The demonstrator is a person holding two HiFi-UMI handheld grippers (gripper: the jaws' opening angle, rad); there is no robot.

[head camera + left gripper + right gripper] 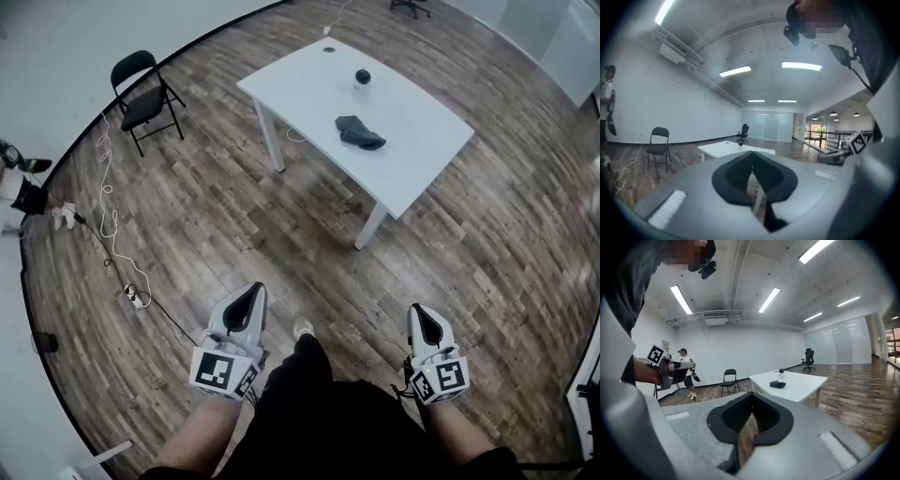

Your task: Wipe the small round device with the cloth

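I see the small black round device (pixel 362 76) upright on the white table (pixel 309 80), with the crumpled dark grey cloth (pixel 360 133) lying near it.

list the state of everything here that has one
left gripper, shut, empty
right gripper, shut, empty
cloth, crumpled, lying on the table
small round device, standing on the table, apart from the cloth
folding chair, unfolded, nobody on it
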